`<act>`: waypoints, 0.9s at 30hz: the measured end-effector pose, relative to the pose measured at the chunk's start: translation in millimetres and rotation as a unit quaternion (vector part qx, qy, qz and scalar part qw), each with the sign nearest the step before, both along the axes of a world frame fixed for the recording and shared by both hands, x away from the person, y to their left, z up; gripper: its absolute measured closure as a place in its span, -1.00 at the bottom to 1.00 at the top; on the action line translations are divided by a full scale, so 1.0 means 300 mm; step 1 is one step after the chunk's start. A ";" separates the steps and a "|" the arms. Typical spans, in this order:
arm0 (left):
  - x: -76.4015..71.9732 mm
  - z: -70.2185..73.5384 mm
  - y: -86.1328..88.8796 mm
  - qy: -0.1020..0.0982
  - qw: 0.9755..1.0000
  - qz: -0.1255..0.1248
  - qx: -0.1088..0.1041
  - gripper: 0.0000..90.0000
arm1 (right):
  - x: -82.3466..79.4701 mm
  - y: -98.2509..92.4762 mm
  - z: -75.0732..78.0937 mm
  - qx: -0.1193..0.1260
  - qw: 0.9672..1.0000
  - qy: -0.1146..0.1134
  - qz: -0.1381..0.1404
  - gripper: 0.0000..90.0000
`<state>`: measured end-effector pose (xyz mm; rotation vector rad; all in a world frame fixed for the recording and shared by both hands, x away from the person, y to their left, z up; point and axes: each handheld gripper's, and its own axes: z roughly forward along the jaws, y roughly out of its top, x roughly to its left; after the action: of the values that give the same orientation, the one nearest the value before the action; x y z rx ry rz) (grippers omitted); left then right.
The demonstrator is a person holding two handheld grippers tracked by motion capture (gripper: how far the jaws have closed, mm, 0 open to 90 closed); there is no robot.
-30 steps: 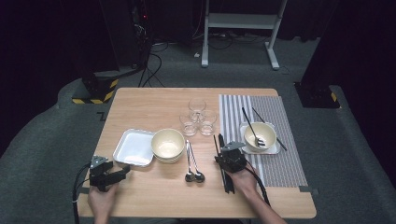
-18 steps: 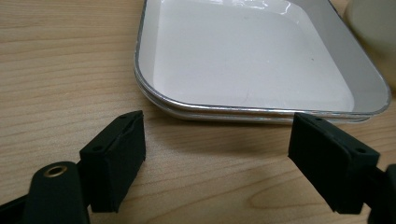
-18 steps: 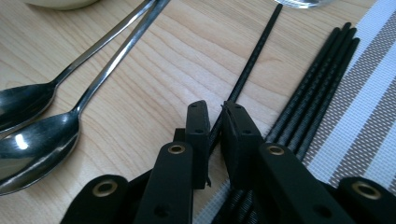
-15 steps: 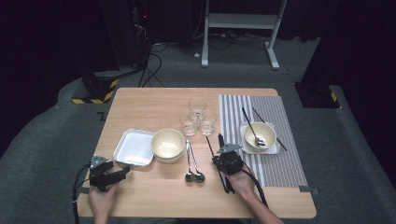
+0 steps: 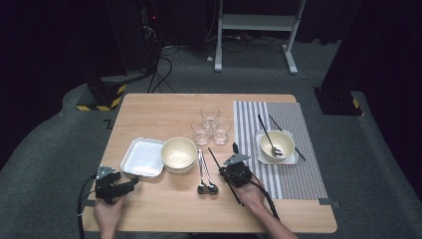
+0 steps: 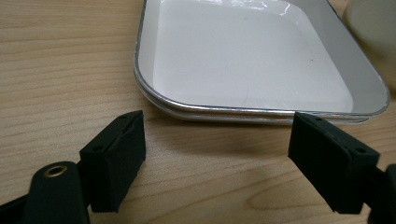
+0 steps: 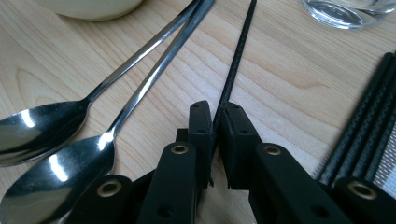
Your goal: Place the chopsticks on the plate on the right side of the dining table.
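Note:
My right gripper [image 7: 217,114] is shut on a thin black chopstick [image 7: 236,56] that lies on the wooden table, running away towards the glasses. Its jaws have just been closing, with the chopstick between them. In the high view this gripper [image 5: 231,167] sits right of two steel spoons [image 5: 204,172], and the chopstick [image 5: 215,157] pokes out ahead of it. The spoons [image 7: 140,51] lie just left of the jaws. My left gripper [image 6: 219,154] is open at the near edge of a white square tray [image 6: 252,60], touching nothing. It rests at the table's front left [image 5: 124,186].
A cream bowl [image 5: 178,153] stands between the tray [image 5: 142,157] and the spoons. Three glasses [image 5: 211,124] cluster behind. A striped placemat [image 5: 293,174] on the right carries a bowl with a spoon [image 5: 277,145] on a plate. More black chopsticks [image 7: 369,112] lie at the mat's edge.
The right gripper has shifted slightly left along the table. The left gripper has stayed still.

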<state>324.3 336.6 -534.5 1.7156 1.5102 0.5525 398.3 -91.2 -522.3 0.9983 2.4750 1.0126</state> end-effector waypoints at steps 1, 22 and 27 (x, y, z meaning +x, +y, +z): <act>0.000 0.000 -0.002 0.000 1.000 -0.002 0.004 -0.58 | 0.001 0.003 -0.001 0.001 1.000 -0.002 0.001 0.84; -0.002 0.000 -0.002 0.000 1.000 -0.003 0.001 -0.58 | 0.034 0.051 0.005 0.000 1.000 0.011 0.006 0.87; -0.002 0.000 0.000 0.000 1.000 -0.004 -0.001 -0.58 | 0.047 0.060 0.009 -0.004 1.000 0.015 0.005 0.87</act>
<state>323.7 336.7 -534.5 1.7198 1.5018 0.5465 412.3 -73.1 -519.6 1.0077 2.5092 0.9953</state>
